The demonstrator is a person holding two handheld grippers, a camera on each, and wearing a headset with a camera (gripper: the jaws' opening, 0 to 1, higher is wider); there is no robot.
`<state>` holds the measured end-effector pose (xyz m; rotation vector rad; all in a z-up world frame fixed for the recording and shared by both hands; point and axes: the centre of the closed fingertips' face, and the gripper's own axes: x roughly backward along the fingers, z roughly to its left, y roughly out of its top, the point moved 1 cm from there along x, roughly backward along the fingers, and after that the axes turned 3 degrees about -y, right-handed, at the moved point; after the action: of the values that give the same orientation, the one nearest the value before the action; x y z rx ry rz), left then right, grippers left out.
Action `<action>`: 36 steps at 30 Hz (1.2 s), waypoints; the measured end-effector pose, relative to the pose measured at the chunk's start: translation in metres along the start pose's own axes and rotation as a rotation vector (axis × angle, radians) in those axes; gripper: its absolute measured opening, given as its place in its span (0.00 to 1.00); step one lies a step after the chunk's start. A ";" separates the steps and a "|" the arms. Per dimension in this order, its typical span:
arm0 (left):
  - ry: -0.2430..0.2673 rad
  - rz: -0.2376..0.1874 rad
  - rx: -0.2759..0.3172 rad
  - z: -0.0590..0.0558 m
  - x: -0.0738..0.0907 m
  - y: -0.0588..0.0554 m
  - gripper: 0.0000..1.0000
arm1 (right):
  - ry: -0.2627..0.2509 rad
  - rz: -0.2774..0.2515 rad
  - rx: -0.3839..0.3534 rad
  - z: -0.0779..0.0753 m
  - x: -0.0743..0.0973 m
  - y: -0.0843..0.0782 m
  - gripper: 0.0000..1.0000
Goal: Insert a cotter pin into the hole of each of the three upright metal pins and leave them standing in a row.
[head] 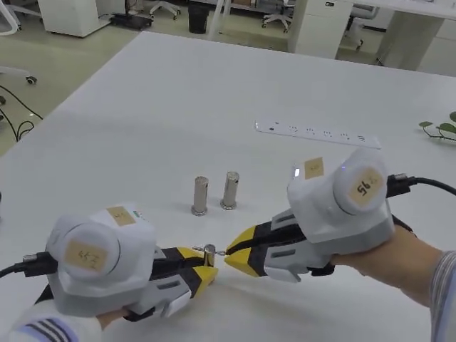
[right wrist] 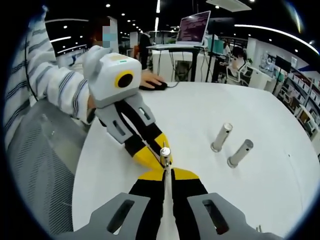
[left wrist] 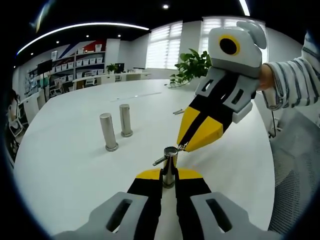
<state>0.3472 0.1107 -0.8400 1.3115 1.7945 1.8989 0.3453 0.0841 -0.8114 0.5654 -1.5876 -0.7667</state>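
Low in the middle of the head view, squeezed tight near its foot by the left claw [head: 203, 269]: one metal pin [head: 209, 252], standing straight up. From the right, pinched in the nearly shut right claw [head: 231, 258]: a thin cotter pin [head: 218, 251], poked through the hole near the top of that metal pin, tip sticking out the other side in the left gripper view. A little higher, mid-frame, on the white desk [head: 178, 107]: two other pins [head: 200, 195] [head: 229, 190], upright, side by side, apart from both claws.

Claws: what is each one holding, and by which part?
Left claw grips the upright metal pin by its lower shaft. Right claw pinches the cotter pin by one end, its other end through the pin's hole.
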 end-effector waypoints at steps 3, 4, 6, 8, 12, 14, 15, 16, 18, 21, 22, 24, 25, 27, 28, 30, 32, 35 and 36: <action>0.001 0.001 0.000 0.000 0.000 0.000 0.07 | 0.002 -0.006 -0.011 0.000 -0.001 0.001 0.03; 0.000 0.001 0.000 0.000 0.000 0.000 0.07 | 0.002 -0.006 -0.012 0.000 -0.001 0.002 0.03; 0.000 0.001 0.001 0.000 0.000 0.000 0.07 | 0.002 -0.006 -0.012 0.001 -0.002 0.003 0.03; 0.001 0.000 0.001 0.000 0.000 0.000 0.07 | 0.005 -0.011 -0.012 0.002 -0.004 0.005 0.03; 0.002 0.001 0.002 0.000 0.000 0.000 0.07 | 0.006 -0.009 -0.008 0.003 -0.005 0.005 0.03; 0.001 0.001 0.005 -0.001 0.000 0.000 0.07 | 0.007 -0.008 -0.010 0.003 -0.006 0.005 0.03; 0.002 -0.001 0.011 -0.001 0.000 0.000 0.07 | 0.005 -0.005 -0.013 0.002 -0.005 0.004 0.03; 0.004 -0.002 0.014 0.000 0.001 0.000 0.07 | 0.002 -0.004 -0.012 0.002 -0.005 0.004 0.03; 0.004 -0.001 0.018 0.000 0.001 0.000 0.07 | 0.001 -0.005 -0.012 0.001 -0.003 0.003 0.03; 0.005 0.000 0.026 -0.001 0.001 0.000 0.08 | 0.000 -0.003 -0.013 0.001 -0.003 0.002 0.04; 0.005 -0.002 0.036 -0.001 0.001 0.000 0.08 | 0.000 -0.003 -0.013 0.001 -0.002 0.002 0.04; 0.004 -0.001 0.038 -0.001 0.001 0.000 0.08 | -0.001 -0.005 -0.016 0.001 -0.002 0.002 0.05; 0.003 0.000 0.038 -0.001 0.001 0.000 0.08 | -0.002 -0.005 -0.017 0.001 -0.002 0.002 0.05; -0.001 0.001 0.038 -0.001 0.001 -0.001 0.08 | -0.004 -0.005 -0.017 0.001 -0.002 0.001 0.05; -0.001 0.001 0.038 -0.001 0.002 -0.001 0.08 | -0.003 -0.006 -0.019 0.001 -0.002 0.001 0.06; 0.004 0.000 0.049 0.000 0.003 -0.001 0.08 | -0.003 -0.010 -0.020 0.002 -0.002 0.002 0.07; 0.002 0.000 0.050 0.000 0.003 -0.001 0.08 | -0.002 -0.015 -0.023 0.002 -0.003 0.003 0.08; -0.003 0.003 0.045 0.000 0.004 -0.001 0.08 | 0.013 -0.013 -0.024 0.005 -0.004 0.003 0.10; -0.004 0.003 0.046 0.000 0.004 -0.001 0.08 | 0.013 -0.013 -0.021 0.005 -0.005 0.003 0.10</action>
<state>0.3442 0.1140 -0.8393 1.3329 1.8462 1.8661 0.3408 0.0906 -0.8126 0.5651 -1.5638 -0.7870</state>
